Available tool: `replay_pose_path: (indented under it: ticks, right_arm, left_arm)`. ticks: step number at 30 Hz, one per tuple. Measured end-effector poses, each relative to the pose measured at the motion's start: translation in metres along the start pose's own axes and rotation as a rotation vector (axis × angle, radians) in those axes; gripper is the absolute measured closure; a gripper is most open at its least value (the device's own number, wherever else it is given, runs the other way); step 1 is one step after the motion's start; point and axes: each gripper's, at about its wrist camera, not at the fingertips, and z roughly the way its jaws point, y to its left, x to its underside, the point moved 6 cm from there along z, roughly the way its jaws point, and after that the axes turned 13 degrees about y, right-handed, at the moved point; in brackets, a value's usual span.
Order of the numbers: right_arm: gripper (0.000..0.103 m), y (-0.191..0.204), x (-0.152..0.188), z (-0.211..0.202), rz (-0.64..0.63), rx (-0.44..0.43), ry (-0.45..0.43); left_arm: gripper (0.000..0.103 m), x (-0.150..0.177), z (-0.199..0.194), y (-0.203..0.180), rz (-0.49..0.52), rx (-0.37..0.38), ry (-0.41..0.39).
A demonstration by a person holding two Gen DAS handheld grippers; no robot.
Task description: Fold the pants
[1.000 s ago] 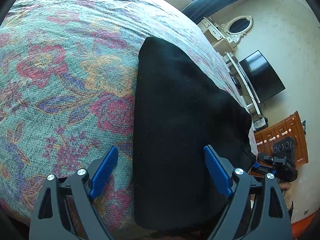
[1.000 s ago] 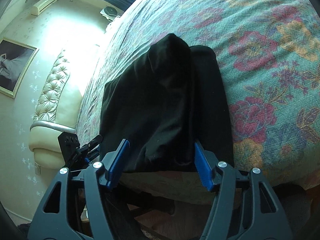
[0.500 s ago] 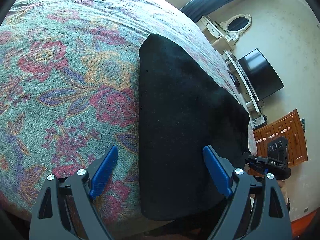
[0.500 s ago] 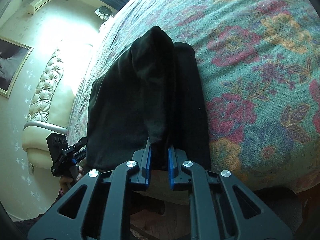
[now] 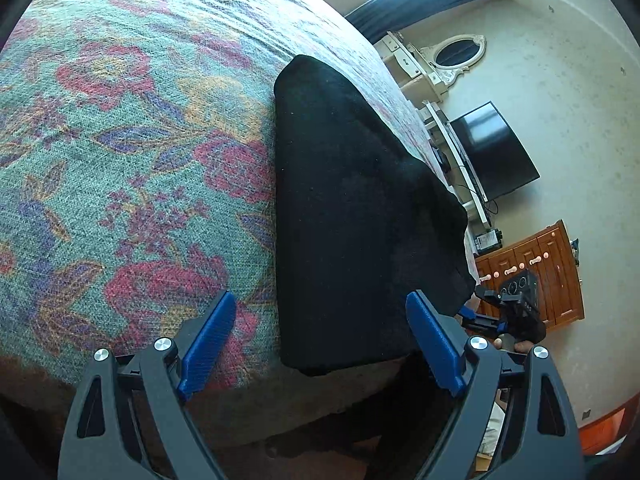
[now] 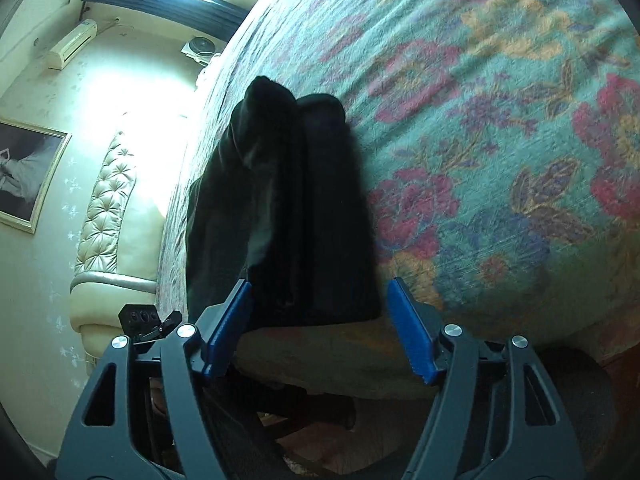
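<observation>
The black pants (image 5: pixel 352 216) lie folded lengthwise on the floral bedspread (image 5: pixel 120 160), one end at the bed's near edge. My left gripper (image 5: pixel 324 344) is open and empty, its blue pads either side of that near end, not touching it. In the right wrist view the pants (image 6: pixel 304 216) show a raised ridge along the middle. My right gripper (image 6: pixel 320 328) is open and empty, its blue pads either side of the pants' near end. The right gripper (image 5: pixel 516 312) also shows at the pants' right corner in the left wrist view.
A TV (image 5: pixel 496 152), a white dresser with an oval mirror (image 5: pixel 456 52) and a wooden cabinet (image 5: pixel 548 276) stand beyond the bed. A tufted cream headboard (image 6: pixel 108 208) and a framed picture (image 6: pixel 24 172) show on the other side. The bed edge (image 6: pixel 360 352) drops to the floor below the grippers.
My right gripper was shut on the pants' ridge half a second ago and has opened and let go. The left gripper has drawn back slightly, still open.
</observation>
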Motion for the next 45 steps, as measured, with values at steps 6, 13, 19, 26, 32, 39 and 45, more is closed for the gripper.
replay_pose_path:
  ticks: [6, 13, 19, 26, 32, 39, 45]
  right_arm:
    - [0.016, 0.011, -0.002, 0.018, -0.037, 0.037, 0.02]
    - [0.018, 0.007, 0.002, 0.022, -0.043, 0.053, 0.028]
    - [0.041, 0.007, 0.005, 0.024, -0.074, 0.127, 0.029]
    - [0.071, 0.012, 0.008, 0.017, -0.111, 0.135, 0.027]
    - [0.072, 0.001, 0.007, 0.017, -0.092, 0.082, 0.026]
    - [0.056, -0.006, 0.007, 0.014, -0.083, 0.062, 0.026]
    - [0.031, -0.015, -0.003, -0.008, -0.09, 0.051, -0.024]
  left_arm:
    - [0.014, -0.006, 0.006, -0.002, -0.072, 0.047, -0.026]
    - [0.014, 0.0, 0.016, -0.019, -0.023, 0.069, -0.01]
    - [0.015, -0.001, 0.01, -0.006, -0.065, 0.148, -0.013]
    - [0.043, -0.002, 0.018, -0.003, -0.024, -0.049, 0.01]
    - [0.05, 0.0, 0.02, -0.01, 0.02, -0.156, 0.001]
    - [0.048, -0.004, 0.023, -0.012, 0.031, -0.174, 0.006]
    - [0.038, -0.002, 0.011, -0.017, 0.035, -0.189, 0.011]
